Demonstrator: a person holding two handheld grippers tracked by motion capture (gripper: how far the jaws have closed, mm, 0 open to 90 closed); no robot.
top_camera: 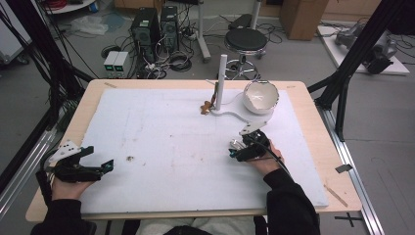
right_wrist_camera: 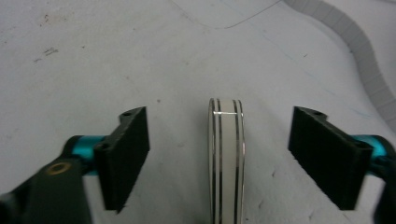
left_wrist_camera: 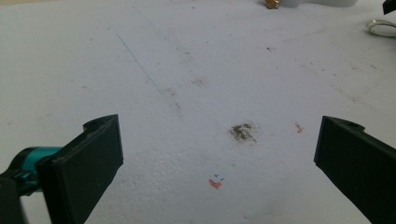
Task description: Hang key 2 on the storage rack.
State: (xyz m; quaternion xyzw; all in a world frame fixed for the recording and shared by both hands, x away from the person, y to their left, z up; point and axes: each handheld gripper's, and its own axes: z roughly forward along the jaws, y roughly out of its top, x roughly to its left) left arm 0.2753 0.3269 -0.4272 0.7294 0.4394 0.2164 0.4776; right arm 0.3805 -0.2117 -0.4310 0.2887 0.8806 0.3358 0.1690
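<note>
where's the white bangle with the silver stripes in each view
high view: the bangle lies right of centre, at the tip of the right gripper.
left gripper view: top right corner, a pale loop cut by the edge.
right gripper view: bottom centre, on edge between the open jaws, touching neither.
shared landmark: the stand's white curved base, at the top edge and upper right.

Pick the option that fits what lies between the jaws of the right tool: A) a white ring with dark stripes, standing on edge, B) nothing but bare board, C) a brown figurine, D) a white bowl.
A: in the right gripper view a white ring with dark stripes stands on edge between the jaws of the right tool, with a gap on each side.
</note>
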